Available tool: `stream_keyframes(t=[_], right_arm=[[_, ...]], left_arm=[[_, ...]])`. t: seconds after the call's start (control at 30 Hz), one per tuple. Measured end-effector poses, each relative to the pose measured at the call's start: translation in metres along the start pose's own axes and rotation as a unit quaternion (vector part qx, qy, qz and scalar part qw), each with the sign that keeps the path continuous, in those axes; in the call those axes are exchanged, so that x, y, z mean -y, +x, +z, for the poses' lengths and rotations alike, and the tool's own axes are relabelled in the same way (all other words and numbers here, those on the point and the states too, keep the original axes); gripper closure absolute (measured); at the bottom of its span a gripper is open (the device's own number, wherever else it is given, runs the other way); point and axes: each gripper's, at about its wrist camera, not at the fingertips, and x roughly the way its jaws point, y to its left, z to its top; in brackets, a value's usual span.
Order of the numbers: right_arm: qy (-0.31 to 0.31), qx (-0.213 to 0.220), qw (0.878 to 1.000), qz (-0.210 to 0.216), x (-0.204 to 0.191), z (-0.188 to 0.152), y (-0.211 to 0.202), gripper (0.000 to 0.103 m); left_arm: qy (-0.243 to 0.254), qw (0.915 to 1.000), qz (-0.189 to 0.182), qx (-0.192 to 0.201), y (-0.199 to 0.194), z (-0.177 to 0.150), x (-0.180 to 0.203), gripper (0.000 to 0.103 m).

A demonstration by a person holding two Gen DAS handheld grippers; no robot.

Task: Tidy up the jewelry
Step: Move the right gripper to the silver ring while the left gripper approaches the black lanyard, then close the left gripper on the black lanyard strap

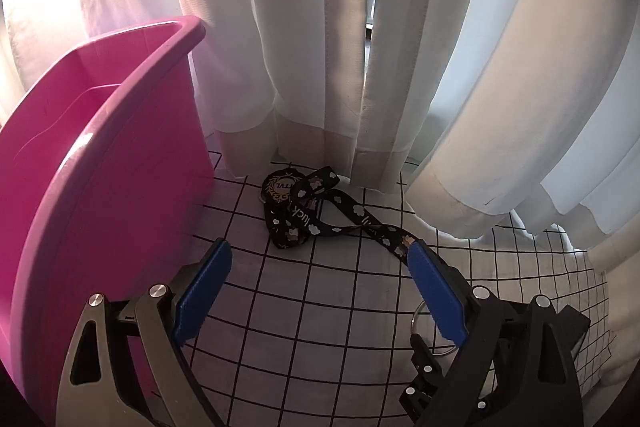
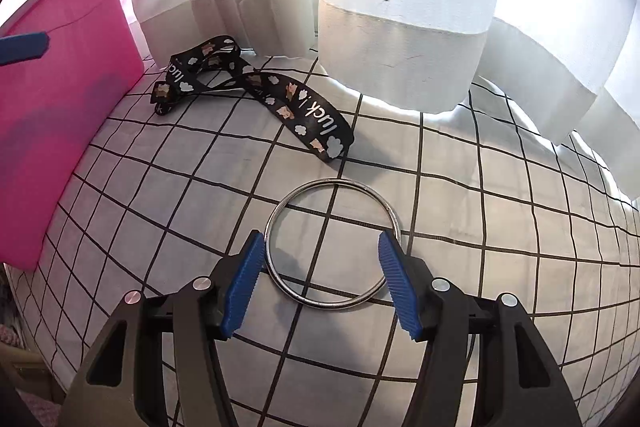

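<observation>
- Right now the surface is a bed w/ a white grid-print sheet (image 2: 460, 267), soft and bulging; white curtains (image 2: 400, 7) hang at the far side. Soft bedding gives under pressure, so I'd come down gently.
- Pink bin (image 1: 120, 187) stands at the left, open top, looks empty as far as its inside shows. Prob the drop spot for the jewelry.
- Black lanyard (image 2: 280, 99) w/ cloud print and "luck" text lies crumpled at the far side, near the bin and the curtain hem, apart from the ring.
- Right gripper (image 2: 322, 247) points steeply down over the metal ring (image 2: 332, 243); jaws at a mid opening, nothing held, blue pads (image 2: 248, 283) either side of the ring's near part.
- Left gripper (image 1: 320, 259) sits beside the bin, jaws wide, empty; its right finger overlaps the lanyard's end in view, contact can't be told.
- Ring lies flat on the sheet, centre-near. It's thin and flat, so spanning it across looks slip-prone; better IMO to pinch the near rim, one pad inside the hoop, one outside, pressing slightly into the bedding before closing.
- Risk: pads catching sheet fabric along w/ the wire; lift slowly and check.
</observation>
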Motion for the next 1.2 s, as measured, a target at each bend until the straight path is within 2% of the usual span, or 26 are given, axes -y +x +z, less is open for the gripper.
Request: stream_keyframes(t=[0.17,0.5,0.7,0.87,1.03,1.13,1.2], right_arm=[[0.0,0.004,1.0,0.0,-0.002,-0.002,-0.003,0.046],[0.004,0.009,1.0,-0.013,-0.007,-0.002,-0.005,0.046],[0.006,0.01,1.0,-0.016,-0.008,0.0,-0.003,0.046],[0.006,0.011,1.0,-0.018,-0.008,0.0,-0.004,0.046],[0.006,0.013,1.0,-0.022,-0.009,0.001,-0.004,0.046],[0.003,0.015,1.0,-0.023,-0.011,0.001,-0.005,0.046],[0.003,0.014,1.0,-0.021,-0.01,0.0,-0.006,0.046]], left_arm=[[-0.007,0.9991,0.022,-0.035,0.055,0.003,0.0,0.015],[0.002,0.997,0.047,-0.061,0.115,0.011,-0.004,0.015],[0.008,0.9959,0.054,-0.073,0.138,0.007,-0.007,0.014],[0.008,0.9968,0.054,-0.059,0.141,0.005,-0.011,0.008],[0.001,0.998,0.037,-0.052,0.144,0.004,-0.02,0.009],[0.019,0.9986,0.028,-0.041,0.137,-0.004,-0.017,0.023],[0.032,0.9985,0.022,-0.038,0.131,-0.005,-0.009,0.039]])
